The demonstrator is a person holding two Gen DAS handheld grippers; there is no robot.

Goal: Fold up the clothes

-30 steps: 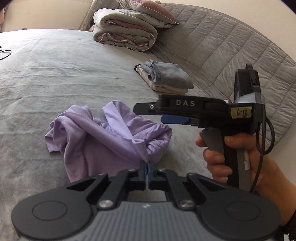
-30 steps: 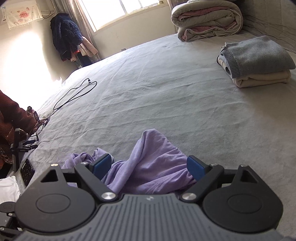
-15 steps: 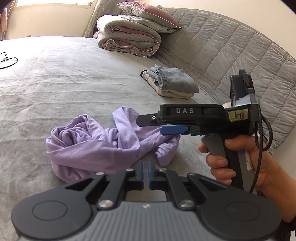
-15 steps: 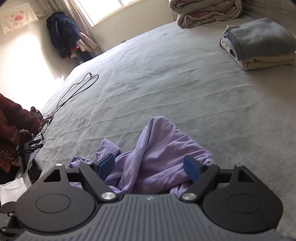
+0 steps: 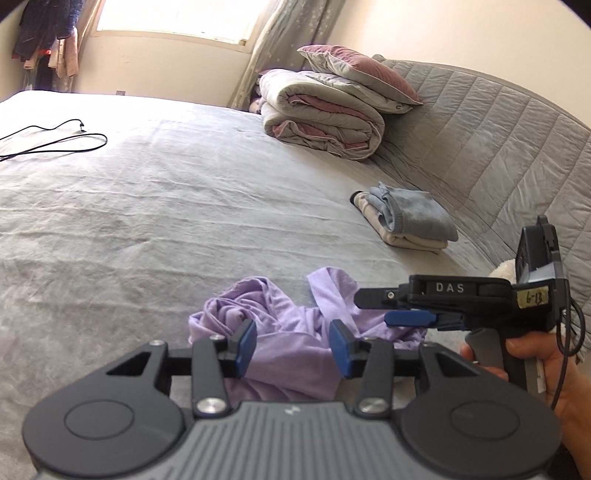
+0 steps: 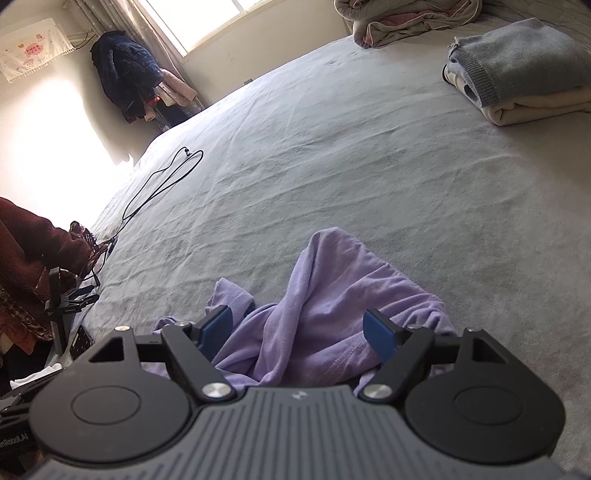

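Lilac jersey garment (image 5: pixel 295 332), thin and limp, lies crumpled in a heap on the grey bed (image 5: pixel 184 206), with twisted ridges and one strip sticking up; no flat panel or clear edge shows. Left tool (image 5: pixel 291 345) hangs just over it, jaws wide apart, holding nothing. Right tool (image 6: pixel 299 334) likewise spread wide over the heap, empty. Judged step: picking hold points to spread the cloth. Next move calls for finding a hem or shoulder seam for each tool. Folded stack (image 5: pixel 402 221) sits well apart, near the headboard.

A home bedroom: a wide bed (image 5: pixel 184 206), rolled duvet (image 5: pixel 321 122), curtained window (image 5: pixel 173 18).
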